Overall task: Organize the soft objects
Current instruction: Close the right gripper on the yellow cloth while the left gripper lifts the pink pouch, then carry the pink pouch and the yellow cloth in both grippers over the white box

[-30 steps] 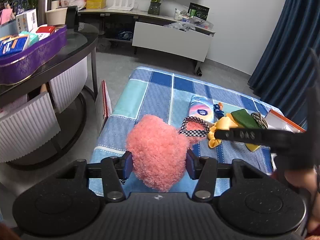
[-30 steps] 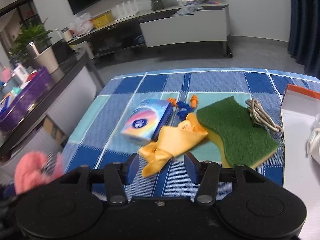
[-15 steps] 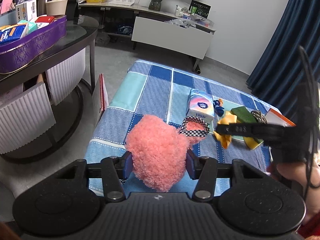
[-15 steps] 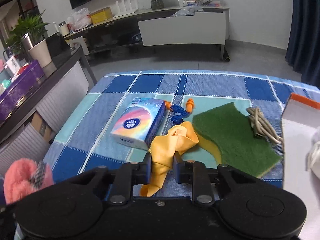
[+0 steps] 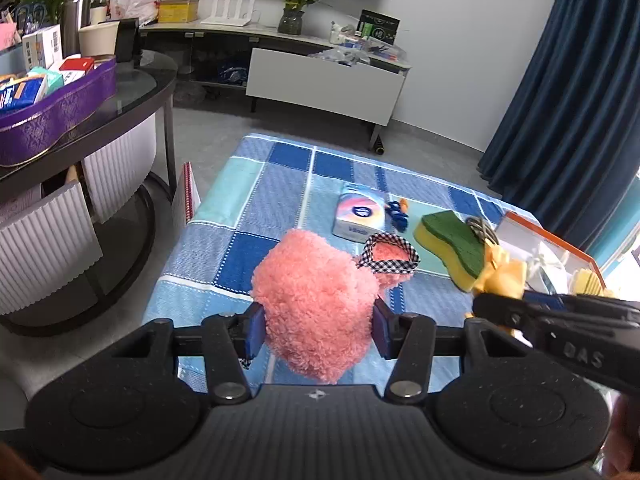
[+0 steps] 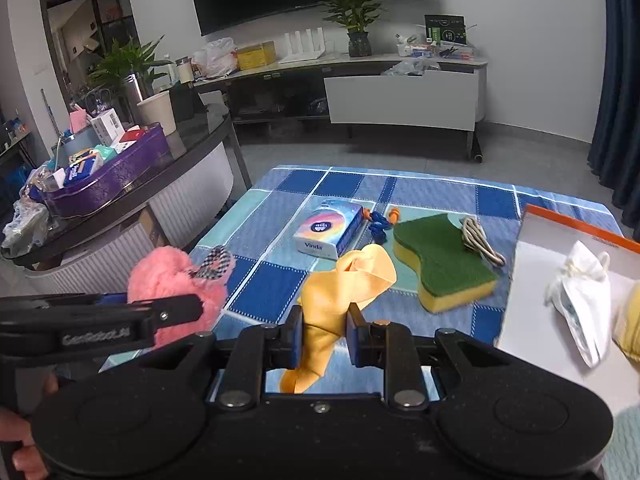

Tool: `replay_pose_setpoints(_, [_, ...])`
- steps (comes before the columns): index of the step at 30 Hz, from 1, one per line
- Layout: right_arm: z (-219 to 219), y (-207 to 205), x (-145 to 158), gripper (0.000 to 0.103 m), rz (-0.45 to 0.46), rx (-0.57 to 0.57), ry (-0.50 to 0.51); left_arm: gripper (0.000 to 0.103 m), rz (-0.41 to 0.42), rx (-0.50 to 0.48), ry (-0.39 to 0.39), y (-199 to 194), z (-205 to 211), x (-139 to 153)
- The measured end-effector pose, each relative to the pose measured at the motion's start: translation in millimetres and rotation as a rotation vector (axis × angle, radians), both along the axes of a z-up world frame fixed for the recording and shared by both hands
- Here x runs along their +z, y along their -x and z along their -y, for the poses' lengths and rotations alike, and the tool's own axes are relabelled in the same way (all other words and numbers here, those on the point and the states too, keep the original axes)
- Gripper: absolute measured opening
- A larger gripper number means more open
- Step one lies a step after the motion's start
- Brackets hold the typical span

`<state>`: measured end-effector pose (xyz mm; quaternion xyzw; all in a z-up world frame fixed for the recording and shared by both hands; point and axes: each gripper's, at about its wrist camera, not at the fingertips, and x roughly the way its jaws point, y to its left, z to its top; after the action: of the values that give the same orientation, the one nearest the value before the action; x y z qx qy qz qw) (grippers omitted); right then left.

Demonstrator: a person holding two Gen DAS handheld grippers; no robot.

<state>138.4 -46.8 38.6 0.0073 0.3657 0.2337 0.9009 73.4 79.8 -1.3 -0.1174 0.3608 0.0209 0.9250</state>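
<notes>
My left gripper is shut on a fluffy pink slipper with a black-and-white checked trim, held above the blue checked cloth. That slipper also shows at the left of the right wrist view. My right gripper is shut on a crumpled yellow cloth, lifted off the blue checked cloth. The yellow cloth hangs from the right gripper's tip in the left wrist view. A white box with an orange rim lies at the right and holds a white pouch.
On the checked cloth lie a tissue pack, blue and orange earplugs, a green-and-yellow sponge and a coiled cord. A dark round table with a purple tray stands to the left. A low TV cabinet is behind.
My right gripper closed on the yellow cloth and lifted it up and toward the white box. The left gripper kept hold of the pink slipper and drifted slightly.
</notes>
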Motion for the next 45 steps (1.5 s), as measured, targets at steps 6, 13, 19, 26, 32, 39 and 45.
replay_pose_setpoints(6, [12.5,25.9,5.5,0.027,0.01,-0.013,0.022,0.052,-0.005,-0.018,-0.02,9.3,11.7,2.2])
replay_pose_setpoints(13, [26.3,47.2,9.1,0.027,0.034,-0.034,0.02,0.052,0.003,-0.041,-0.05,21.7,24.9,5.3])
replay_pose_setpoints(19, [33.7,60.8,9.3,0.027,0.04,-0.036,0.008,0.052,0.006,-0.044,-0.066,31.8,33.4,6.7])
replay_pose_setpoints(26, [43.1,73.0,15.3,0.027,0.062,-0.048,0.01,0.052,0.016,-0.047,-0.065,39.8,42.4,9.5])
replay_pose_setpoints(32, [50.5,79.0,16.6,0.027,0.068,-0.054,0.002,0.052,0.02,-0.054,-0.074,45.2,49.7,11.3])
replay_pose_setpoints(39, [59.4,84.8,21.6,0.027,0.08,-0.066,-0.008,0.052,0.023,-0.076,-0.064,49.2,58.3,13.1])
replay_pose_setpoints(45, [64.6,92.0,25.4,0.027,0.097,-0.082,-0.003,0.052,0.025,-0.092,-0.058,52.0,65.2,13.7])
